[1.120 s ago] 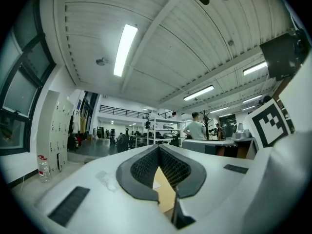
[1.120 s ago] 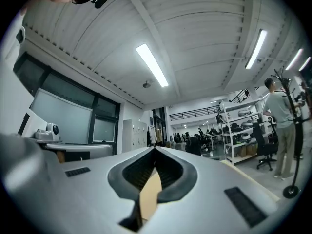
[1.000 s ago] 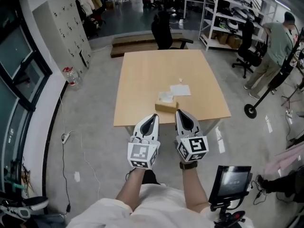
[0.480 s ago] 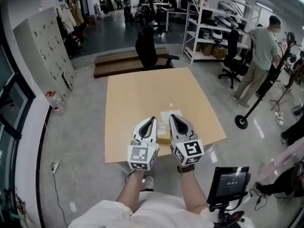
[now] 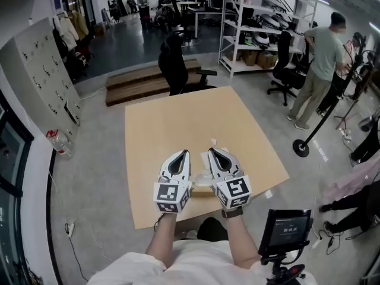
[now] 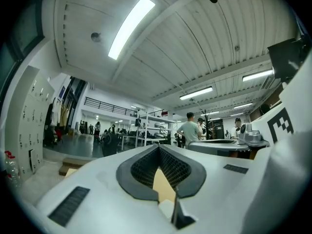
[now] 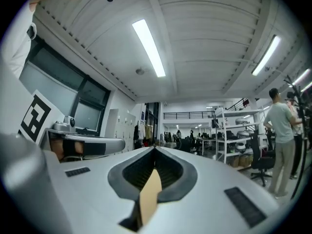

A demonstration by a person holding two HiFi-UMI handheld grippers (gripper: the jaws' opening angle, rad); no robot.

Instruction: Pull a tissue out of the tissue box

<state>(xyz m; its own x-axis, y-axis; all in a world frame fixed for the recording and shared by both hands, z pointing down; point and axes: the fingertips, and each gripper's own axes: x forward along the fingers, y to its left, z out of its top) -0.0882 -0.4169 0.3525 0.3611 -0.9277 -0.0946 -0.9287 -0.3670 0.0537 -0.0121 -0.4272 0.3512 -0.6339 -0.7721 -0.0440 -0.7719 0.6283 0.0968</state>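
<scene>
the tan cardboard tissue box lies on the light wooden table, partly hidden between the white left gripper and white right gripper just beside it; both jaw pairs are clenched together, empty

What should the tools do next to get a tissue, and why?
Probably open the right tool and dip it toward the tissue box. It and the left tool are shut, empty and pointing level, and the box shows just between them near the table's near edge.
</scene>
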